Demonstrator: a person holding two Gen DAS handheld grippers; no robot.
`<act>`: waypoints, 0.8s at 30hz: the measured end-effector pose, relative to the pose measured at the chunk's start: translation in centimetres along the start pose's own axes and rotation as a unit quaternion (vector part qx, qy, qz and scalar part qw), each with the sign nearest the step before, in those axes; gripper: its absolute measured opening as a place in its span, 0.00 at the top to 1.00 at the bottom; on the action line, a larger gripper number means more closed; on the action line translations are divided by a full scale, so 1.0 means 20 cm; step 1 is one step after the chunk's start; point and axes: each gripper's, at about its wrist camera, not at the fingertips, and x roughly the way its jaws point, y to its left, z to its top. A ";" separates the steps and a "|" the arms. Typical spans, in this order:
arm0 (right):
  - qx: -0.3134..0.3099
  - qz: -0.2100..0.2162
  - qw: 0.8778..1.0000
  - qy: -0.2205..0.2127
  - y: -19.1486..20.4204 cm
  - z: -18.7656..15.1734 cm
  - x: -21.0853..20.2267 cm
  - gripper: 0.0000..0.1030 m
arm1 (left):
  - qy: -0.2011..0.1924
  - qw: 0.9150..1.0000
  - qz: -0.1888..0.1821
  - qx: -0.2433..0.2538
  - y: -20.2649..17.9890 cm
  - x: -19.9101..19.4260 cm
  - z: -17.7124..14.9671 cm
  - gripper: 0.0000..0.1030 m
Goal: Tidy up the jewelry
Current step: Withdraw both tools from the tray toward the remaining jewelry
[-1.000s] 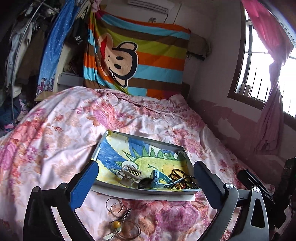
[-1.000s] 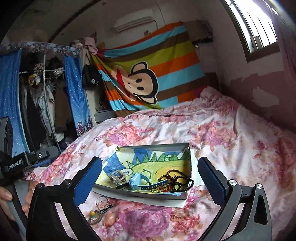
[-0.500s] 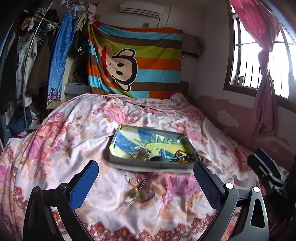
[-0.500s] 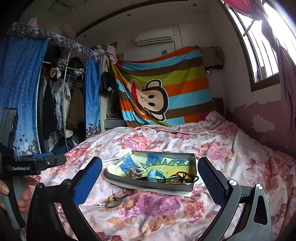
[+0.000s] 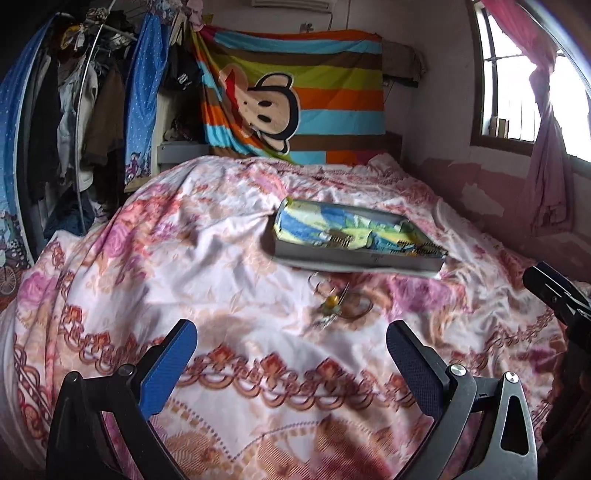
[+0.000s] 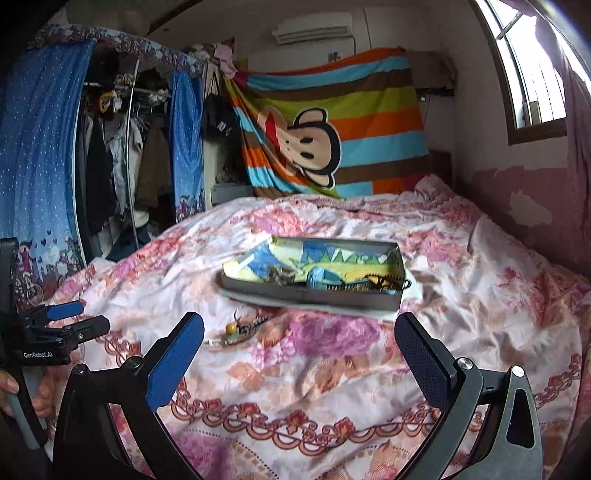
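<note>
Left gripper [image 5: 291, 341] and right gripper [image 6: 299, 334]: both with fingers spread wide, holding nothing, above the near part of the floral bedspread [image 5: 207, 266]. In the middle of the bed, a shallow grey tray [image 6: 310, 293] with a blue watch [image 6: 319, 278], a dark bead bracelet [image 6: 388, 282] and a metal clasp [image 6: 279, 275] inside. Just near of the tray, on the bedspread, loose wire rings with a yellow bead [image 5: 334, 302]. On the far wall, a striped monkey blanket [image 5: 295, 96].

Home bedroom, floral-quilted bed [image 5: 207, 266], clothes rack [image 6: 122, 155], wall air conditioner [image 6: 314, 31]
</note>
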 end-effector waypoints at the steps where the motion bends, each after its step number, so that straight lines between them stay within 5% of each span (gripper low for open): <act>1: -0.003 0.000 1.000 0.009 0.00 -0.01 0.02 0.01 | 0.007 1.000 0.002 -0.002 0.01 0.01 -0.01 0.00; 8: -0.015 0.005 0.998 0.062 0.03 -0.10 0.14 0.01 | 0.051 0.998 0.006 -0.022 0.07 0.10 -0.05 0.00; 24: -0.025 0.003 0.992 0.121 0.06 -0.16 0.25 0.01 | 0.075 0.997 0.013 0.000 0.04 0.16 -0.06 0.00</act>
